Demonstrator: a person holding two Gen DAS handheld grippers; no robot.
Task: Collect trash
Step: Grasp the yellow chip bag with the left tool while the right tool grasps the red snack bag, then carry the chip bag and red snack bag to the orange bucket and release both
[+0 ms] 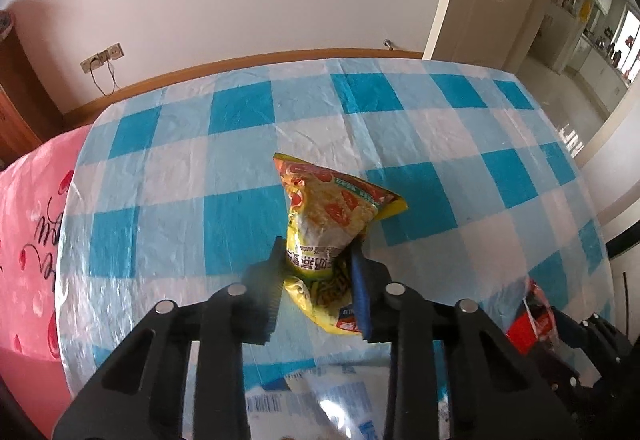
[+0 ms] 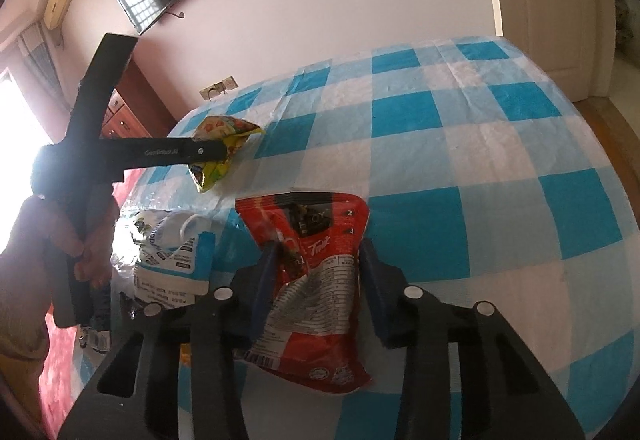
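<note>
A yellow snack bag (image 1: 332, 204) stands up from the blue-checked tablecloth (image 1: 180, 168), pinched near its lower end by my left gripper (image 1: 318, 244), which is shut on it. The right wrist view shows the same yellow bag (image 2: 224, 130) in the left gripper (image 2: 212, 152) at the far left of the table. A red snack bag (image 2: 316, 300) sits between the fingers of my right gripper (image 2: 316, 248), and both pads press its crumpled sides. That red bag (image 1: 530, 324) also shows at the lower right of the left wrist view.
A crumpled white and blue wrapper (image 2: 172, 260) lies on the cloth between the two bags, near the table's front edge. A person's hand (image 2: 40, 240) holds the left gripper's handle. A pink patterned cover (image 1: 32, 220) lies beyond the table's left edge. A wall stands behind the table.
</note>
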